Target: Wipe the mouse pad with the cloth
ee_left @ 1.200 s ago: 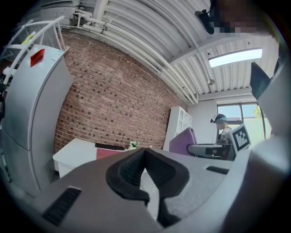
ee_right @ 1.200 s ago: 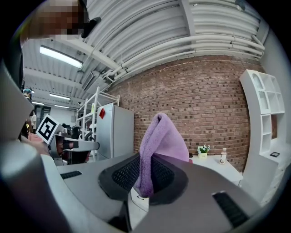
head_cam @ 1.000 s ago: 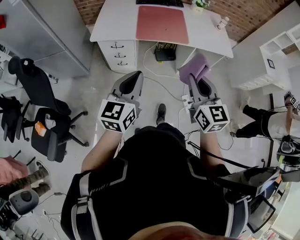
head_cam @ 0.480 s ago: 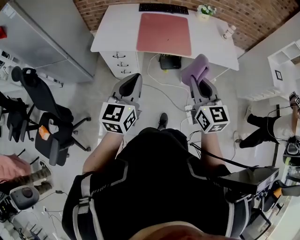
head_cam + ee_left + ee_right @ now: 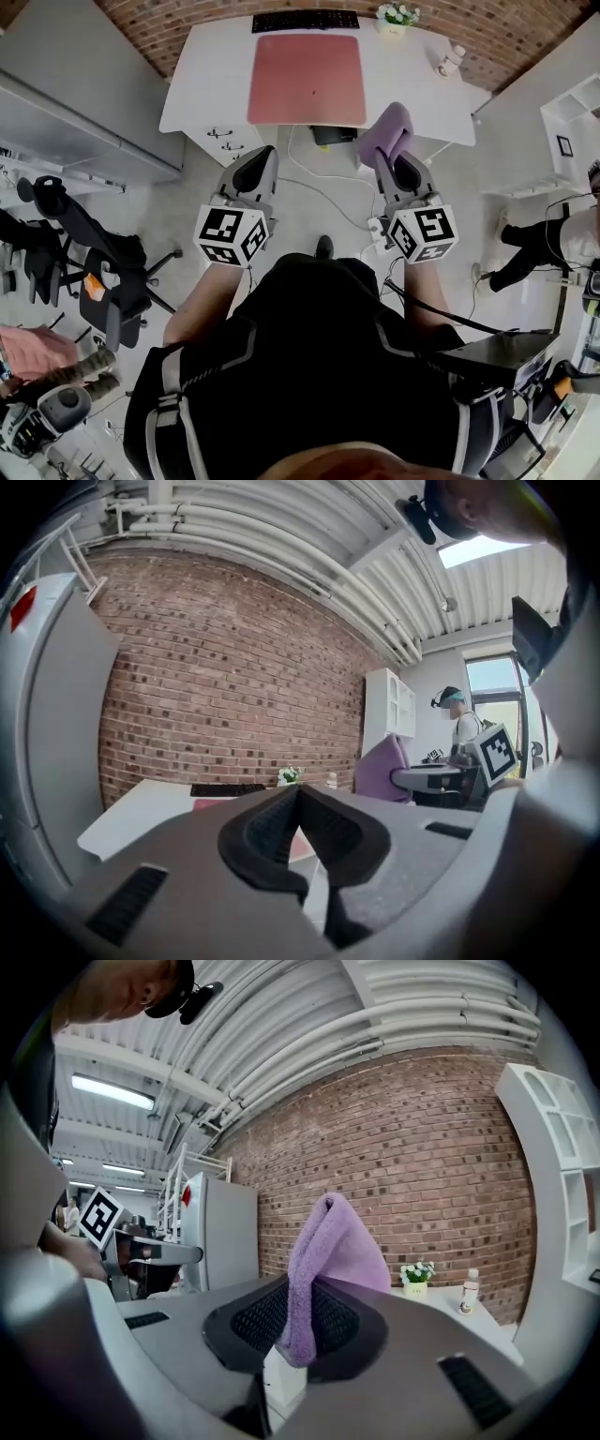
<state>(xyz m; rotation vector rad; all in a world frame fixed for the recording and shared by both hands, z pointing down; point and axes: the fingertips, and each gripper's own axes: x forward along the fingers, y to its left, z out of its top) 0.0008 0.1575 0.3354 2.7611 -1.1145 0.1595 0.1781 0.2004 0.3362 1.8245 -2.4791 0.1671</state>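
Note:
A dusty-red mouse pad [image 5: 307, 80] lies flat on the white desk [image 5: 211, 84], just below a black keyboard [image 5: 305, 20]. My right gripper [image 5: 394, 159] is shut on a folded purple cloth [image 5: 387, 133] that sticks up past its jaws; the right gripper view shows the cloth [image 5: 330, 1260] pinched between the black pads. My left gripper [image 5: 258, 164] is shut with nothing in it, its pads meeting in the left gripper view [image 5: 300, 803]. Both grippers hang over the floor, short of the desk's front edge. The mouse pad [image 5: 211, 804] shows as a thin strip beyond the left jaws.
A small flower pot [image 5: 395, 17] and a white bottle [image 5: 448, 62] stand at the desk's back right. Drawers [image 5: 220, 139] sit under the desk's left end, with cables [image 5: 323, 187] on the floor. Black office chairs [image 5: 89, 253] stand at the left, and a person [image 5: 553, 239] at the right.
The desk and mouse pad have come nearer in the head view as I walk toward them. Both grippers stay shut, the right one still holding the cloth.

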